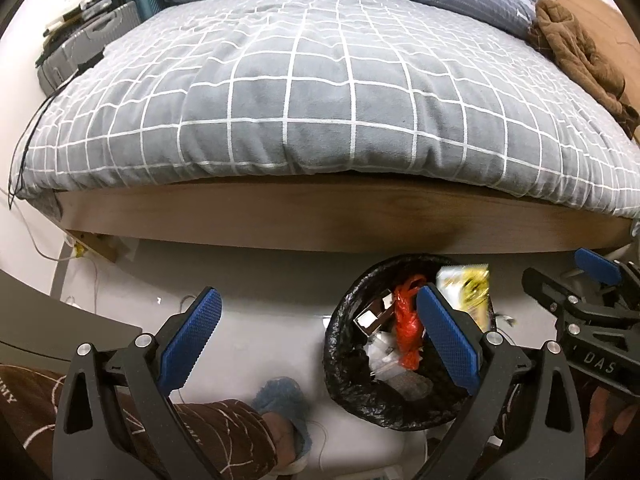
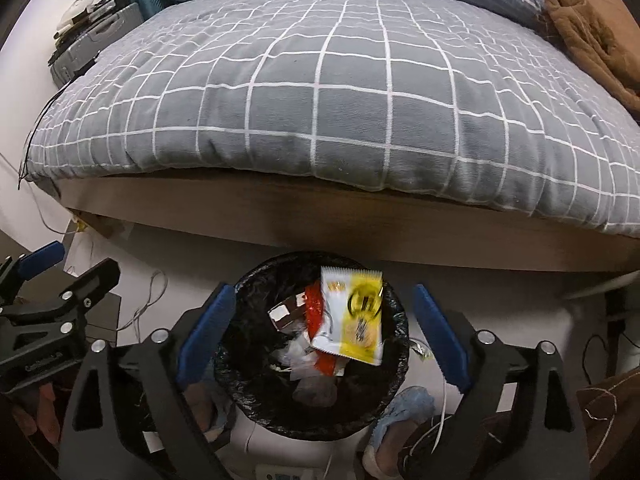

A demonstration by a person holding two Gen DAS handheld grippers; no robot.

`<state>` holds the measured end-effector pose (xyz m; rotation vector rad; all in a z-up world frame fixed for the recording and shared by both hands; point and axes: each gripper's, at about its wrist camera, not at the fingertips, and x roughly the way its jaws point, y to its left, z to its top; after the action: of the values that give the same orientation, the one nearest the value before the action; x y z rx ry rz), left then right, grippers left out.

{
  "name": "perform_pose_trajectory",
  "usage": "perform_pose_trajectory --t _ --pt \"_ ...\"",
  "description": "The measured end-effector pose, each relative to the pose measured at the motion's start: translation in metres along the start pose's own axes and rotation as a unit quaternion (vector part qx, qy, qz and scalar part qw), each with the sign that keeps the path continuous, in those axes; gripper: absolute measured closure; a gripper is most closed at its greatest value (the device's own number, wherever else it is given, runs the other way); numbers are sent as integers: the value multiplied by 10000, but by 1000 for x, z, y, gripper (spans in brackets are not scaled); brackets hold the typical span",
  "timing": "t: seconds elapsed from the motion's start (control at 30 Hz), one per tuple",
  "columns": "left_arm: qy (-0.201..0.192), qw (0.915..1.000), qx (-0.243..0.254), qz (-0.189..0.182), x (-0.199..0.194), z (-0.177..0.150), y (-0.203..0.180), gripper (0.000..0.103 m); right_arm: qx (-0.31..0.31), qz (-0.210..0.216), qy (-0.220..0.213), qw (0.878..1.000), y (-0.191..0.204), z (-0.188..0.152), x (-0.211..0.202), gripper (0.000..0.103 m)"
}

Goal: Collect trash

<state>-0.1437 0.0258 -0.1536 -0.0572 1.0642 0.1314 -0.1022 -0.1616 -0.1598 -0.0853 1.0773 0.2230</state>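
Observation:
A round bin lined with a black bag (image 2: 240, 392) stands on the floor by the bed, holding an orange-red bag (image 2: 316, 320) and white scraps. A yellow and white snack wrapper (image 2: 352, 320) is over the bin's mouth, blurred, free of both grippers. My right gripper (image 2: 320, 336) is open above the bin with a blue pad on each side of it. My left gripper (image 1: 320, 340) is open and empty, to the left of the bin (image 1: 344, 384); its right pad overlaps the bin. The wrapper (image 1: 468, 292) also shows in the left wrist view.
A bed with a grey checked quilt (image 1: 320, 100) and wooden frame (image 1: 320, 216) fills the view beyond the bin. A brown garment (image 1: 576, 48) lies at the bed's right. My feet in blue slippers (image 1: 284, 408) stand beside the bin. Cables (image 2: 148, 300) lie on the floor to the left.

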Motion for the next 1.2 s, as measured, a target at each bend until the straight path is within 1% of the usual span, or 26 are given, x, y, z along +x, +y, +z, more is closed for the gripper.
perform_pose_trajectory --t 0.1,0.2,0.3,0.5,0.6,0.77,0.97,1.2 --pt "-31 10000 3 -71 -4 3 -2 7 66 -111 -112 9999 -4 3 -7 12" --pt "-164 9997 38 -175 -18 10 -6 7 112 -241 -355 9990 -12 7 -25 8" --pt "-326 9991 34 -286 -38 19 -12 7 191 -339 -581 9976 -21 13 -48 8" --pt "-871 9950 93 -474 -95 38 -28 7 330 -454 -1183 9914 -35 21 -107 8" --pt "-1104 9924 139 -533 -122 41 -34 7 409 -506 -1425 9877 -40 20 -136 8" --pt "-1303 9893 173 -639 -153 35 -40 7 459 -557 -1740 9821 -45 11 -175 8" --pt "-1394 9877 137 -700 -169 23 -41 7 467 -543 -1923 9787 -44 -2 -203 8" --pt "-1424 9873 188 -677 -172 19 -43 7 440 -520 -1927 9789 -39 -7 -207 8"
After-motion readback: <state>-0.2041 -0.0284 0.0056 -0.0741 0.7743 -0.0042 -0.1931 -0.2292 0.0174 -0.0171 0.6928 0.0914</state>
